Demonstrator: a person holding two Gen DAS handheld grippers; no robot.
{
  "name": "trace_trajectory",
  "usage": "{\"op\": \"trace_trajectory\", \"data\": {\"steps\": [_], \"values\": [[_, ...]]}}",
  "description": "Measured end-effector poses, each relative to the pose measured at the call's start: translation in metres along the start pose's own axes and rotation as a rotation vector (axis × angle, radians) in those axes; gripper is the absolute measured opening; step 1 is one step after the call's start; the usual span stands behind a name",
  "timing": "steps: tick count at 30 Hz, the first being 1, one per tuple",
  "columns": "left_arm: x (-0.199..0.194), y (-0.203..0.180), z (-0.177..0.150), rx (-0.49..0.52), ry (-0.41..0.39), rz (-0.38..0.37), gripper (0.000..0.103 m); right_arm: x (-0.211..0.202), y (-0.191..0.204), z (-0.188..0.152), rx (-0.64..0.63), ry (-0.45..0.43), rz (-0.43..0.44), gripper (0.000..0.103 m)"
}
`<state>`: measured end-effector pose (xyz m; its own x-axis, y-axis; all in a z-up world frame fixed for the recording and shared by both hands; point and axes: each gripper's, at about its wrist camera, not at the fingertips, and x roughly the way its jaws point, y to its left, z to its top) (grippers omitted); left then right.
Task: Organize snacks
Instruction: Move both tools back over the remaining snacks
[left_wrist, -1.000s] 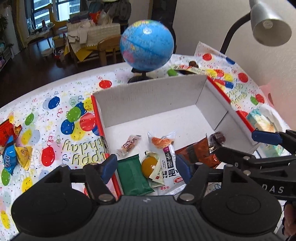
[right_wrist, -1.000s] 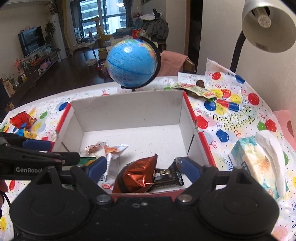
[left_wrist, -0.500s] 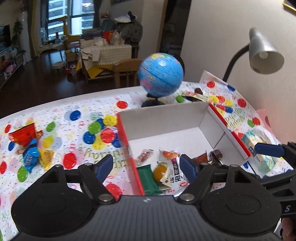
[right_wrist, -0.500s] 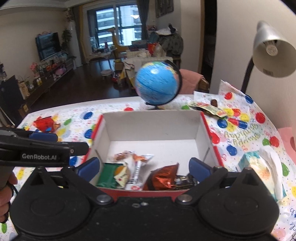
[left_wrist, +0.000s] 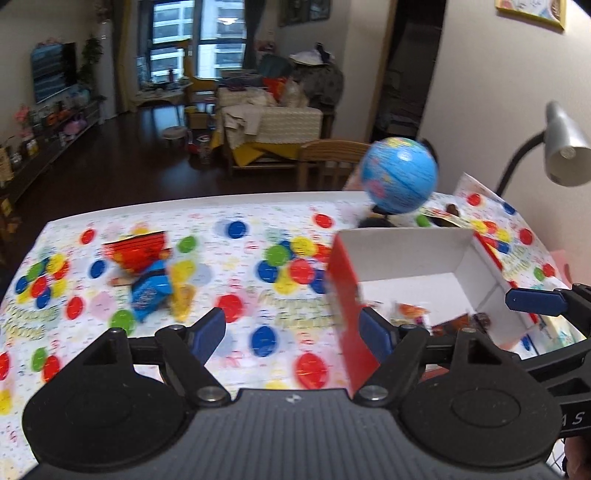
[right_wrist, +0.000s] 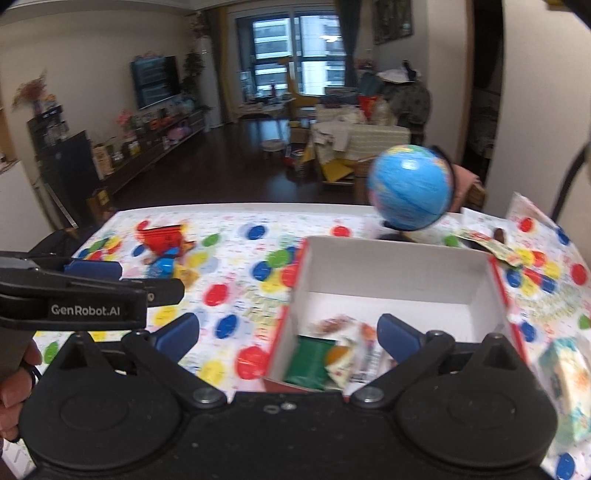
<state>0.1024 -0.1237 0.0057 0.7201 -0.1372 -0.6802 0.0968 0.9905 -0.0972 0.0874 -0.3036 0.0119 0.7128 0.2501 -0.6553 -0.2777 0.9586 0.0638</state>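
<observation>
1. Balloon-print cloth covers the table (left_wrist: 236, 354), and the red-and-white box (right_wrist: 399, 273) serves as landmark; a blue globe (right_wrist: 412, 188) stands just behind its far wall.
2. Inside the box, at its near end, lie several packed snacks (right_wrist: 332, 354): a green packet, a yellow-and-white one, others too blurred to name.
3. Loose snacks (left_wrist: 149, 269) lie well to the left of the box on the cloth: a red packet, a blue one, something yellow, touching in a heap.
4. Left gripper (left_wrist: 291, 328) has its jaws wide apart and holds nothing; its right finger overlaps the box's left wall in view, contact unclear.
5. Right gripper (right_wrist: 288, 332) stands fully spread and empty, above the box's near-left corner.
6. Judging from this, the next pick is the heap: it lies forward and left of both claws, with the left hand nearer. Its long axis runs roughly from the far side toward the near edge.
7. Motion blur hides the labels; the box's near wall is cut off behind the gripper bodies.
</observation>
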Motion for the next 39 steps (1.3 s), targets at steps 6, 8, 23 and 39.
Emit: {"op": "trace_trajectory", "data": {"steps": [6, 8, 23, 39], "values": [[-0.004, 0.047, -0.005, -0.038, -0.004, 0.052, 0.079, 0.021, 0.035, 0.011, -0.033, 0.02, 0.037, 0.103], [-0.003, 0.062, -0.007, -0.044, -0.003, 0.063, 0.079, 0.027, 0.046, 0.013, -0.05, 0.023, 0.04, 0.103], [0.034, 0.149, -0.006, -0.027, 0.027, 0.073, 0.079, 0.091, 0.105, 0.025, -0.16, 0.096, 0.068, 0.1], [0.136, 0.202, 0.009, 0.078, 0.112, -0.041, 0.079, 0.214, 0.139, 0.031, -0.277, 0.215, 0.13, 0.082]]}}
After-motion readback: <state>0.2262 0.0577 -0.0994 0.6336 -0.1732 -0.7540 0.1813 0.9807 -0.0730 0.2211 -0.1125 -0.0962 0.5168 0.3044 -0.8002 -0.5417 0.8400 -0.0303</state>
